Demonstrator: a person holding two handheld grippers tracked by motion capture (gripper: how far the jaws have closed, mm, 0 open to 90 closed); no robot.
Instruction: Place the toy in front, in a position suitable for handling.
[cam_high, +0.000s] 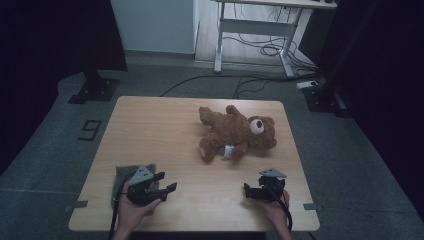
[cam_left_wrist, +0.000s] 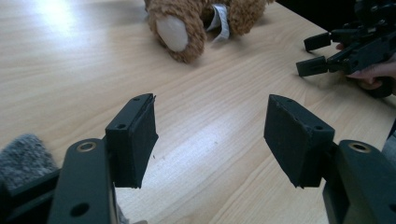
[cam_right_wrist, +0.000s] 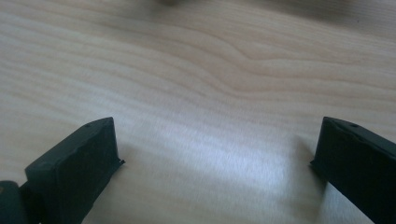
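Landmark: the teddy bear (cam_high: 235, 132), lying on its side toward the far right of the wooden table (cam_high: 165, 120).

Surroundings: a grey fuzzy cloth (cam_high: 121, 176) sits at the near-left edge, well apart from the bear, partly under the left gripper (cam_high: 162, 182). Off the table, beyond the bear, a white desk frame (cam_high: 255, 30) with loose cables (cam_high: 260, 50) on the floor; left of the table, a black stand base (cam_high: 95, 89) and a "9" marking (cam_high: 90, 130) on the floor. Bare tabletop lies between either gripper and the bear.

Tools: left gripper is near-left of the bear, jaws well apart, nothing between them, bare wood in the gap in the left gripper view (cam_left_wrist: 210, 140). The cloth's fuzzy edge (cam_left_wrist: 23, 151) shows just beside its body; can't tell if it touches. Right gripper (cam_high: 248, 190) is on the near side of the bear, just right of its feet, jaws wide open, holding nothing, wood grain between the jaws in the right gripper view (cam_right_wrist: 215, 154). From the left gripper view it shows at the right (cam_left_wrist: 317, 53), jaws parted.

Bear: brown plush, head to the right with a pale round muzzle (cam_high: 257, 126), limbs spread, pale foot pad (cam_left_wrist: 173, 32) facing the left gripper, white sewn-in tag (cam_left_wrist: 220, 18) beside that leg. Neither gripper touches it.
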